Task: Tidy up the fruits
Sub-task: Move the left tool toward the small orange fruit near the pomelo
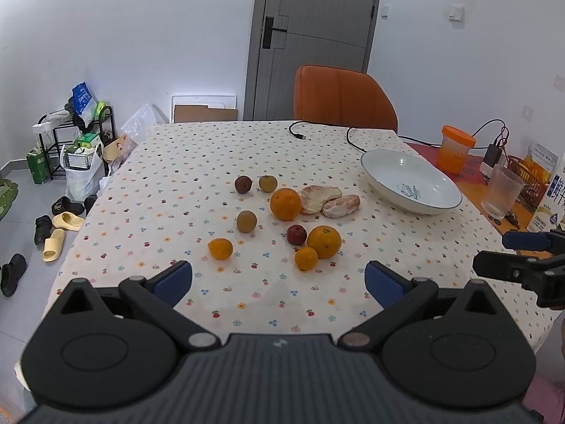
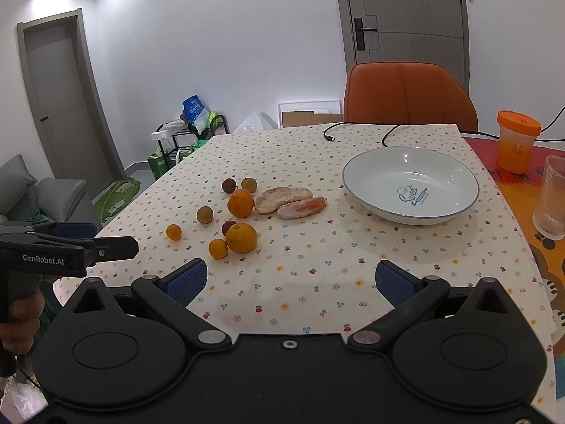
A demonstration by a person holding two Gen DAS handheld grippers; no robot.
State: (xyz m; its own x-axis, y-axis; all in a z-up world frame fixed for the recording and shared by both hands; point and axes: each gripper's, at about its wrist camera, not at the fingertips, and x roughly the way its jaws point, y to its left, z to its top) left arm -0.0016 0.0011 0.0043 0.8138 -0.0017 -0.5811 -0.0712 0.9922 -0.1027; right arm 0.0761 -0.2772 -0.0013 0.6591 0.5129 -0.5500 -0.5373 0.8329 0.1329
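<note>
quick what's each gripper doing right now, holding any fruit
Left gripper: open, holding nothing, above the table short of the fruit.
Right gripper: open, holding nothing, fingers spread over bare tablecloth.

A cream tablecloth (image 1: 197,148) printed with small coloured flowers and cherries is seen ahead of the blue-padded black tongs. Beyond them, orange citrus (image 1: 286,204), dark red fruit (image 1: 296,235) and olive-brown fruit (image 1: 246,221) are scattered, with a blue-rimmed white bowl (image 2: 410,184) lettered in blue to the right.
</note>
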